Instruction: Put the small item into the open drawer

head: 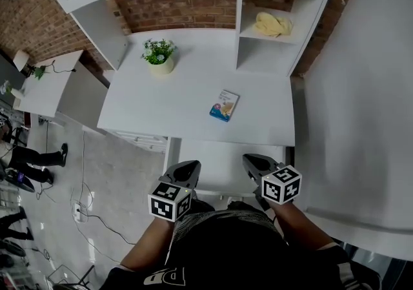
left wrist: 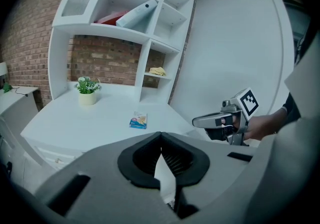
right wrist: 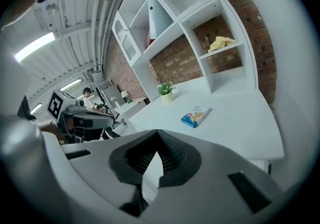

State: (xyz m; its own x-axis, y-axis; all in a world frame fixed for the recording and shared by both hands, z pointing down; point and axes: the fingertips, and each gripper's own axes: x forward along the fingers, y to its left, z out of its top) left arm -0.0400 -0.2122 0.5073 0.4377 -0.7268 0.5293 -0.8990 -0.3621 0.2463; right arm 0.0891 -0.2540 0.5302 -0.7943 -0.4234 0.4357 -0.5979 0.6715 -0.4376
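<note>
Containers first. The drawer [head: 219, 163] sticks out from under the front edge of the table [head: 187, 98], and the bit of its inside I can see is just plain white. A cubby [head: 271, 56] at the back right has a crumpled yellow cloth [head: 273, 24] in it. Up on the top shelf [left wrist: 107, 29] a pale folder [left wrist: 136, 14] leans over next to a red thing [left wrist: 111, 17]. A small pot [head: 161, 66] with a green plant stands on the table near the back left.

The packet [head: 224, 104] lies flat on the tabletop, roughly between the pot and the cubby. It's well apart from the drawer and nothing is touching it.

Hard-to-see stuff: the near end of the drawer is blocked by the person's body and both grippers. The print on the packet is too small to read. I can't tell what the red thing is, as only part of it shows.

The left gripper [head: 191, 166] and right gripper [head: 250, 160] hang over the drawer's two sides, pointing toward the table. On both, the jaws are closed with the tips meeting and nothing pinched between them. Neither one is touching anything that I can see.
</note>
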